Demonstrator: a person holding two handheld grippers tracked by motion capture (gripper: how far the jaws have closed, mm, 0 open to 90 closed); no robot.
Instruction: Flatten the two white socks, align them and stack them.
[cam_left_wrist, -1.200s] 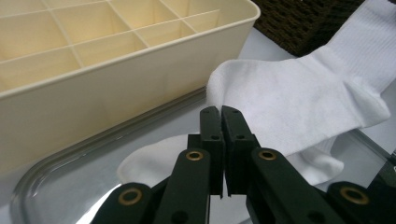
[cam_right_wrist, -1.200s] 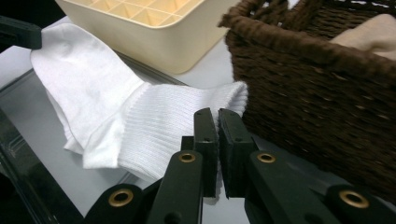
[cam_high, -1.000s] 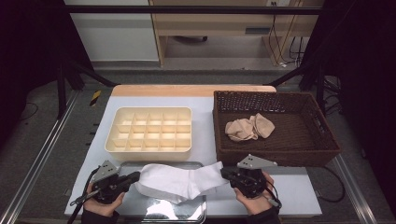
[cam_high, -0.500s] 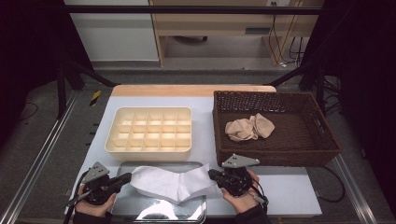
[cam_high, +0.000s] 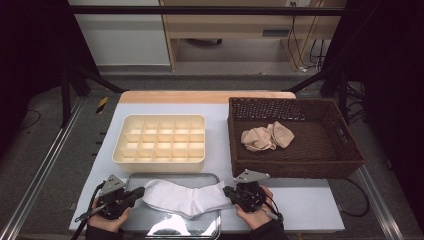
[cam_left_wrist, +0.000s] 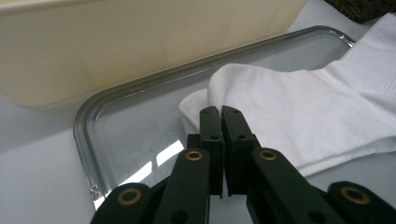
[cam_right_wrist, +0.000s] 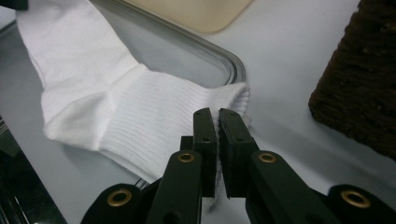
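While level, both grippers (cam_high: 137, 192) (cam_high: 227, 191) sock-clamped (cam_high: 182, 197).

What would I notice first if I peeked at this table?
Probably the white sock stretched over the shiny metal tray at the near edge, pinched at its ends by the left gripper and right gripper. Behind it sit a cream divided box and a brown wicker basket holding beige socks.
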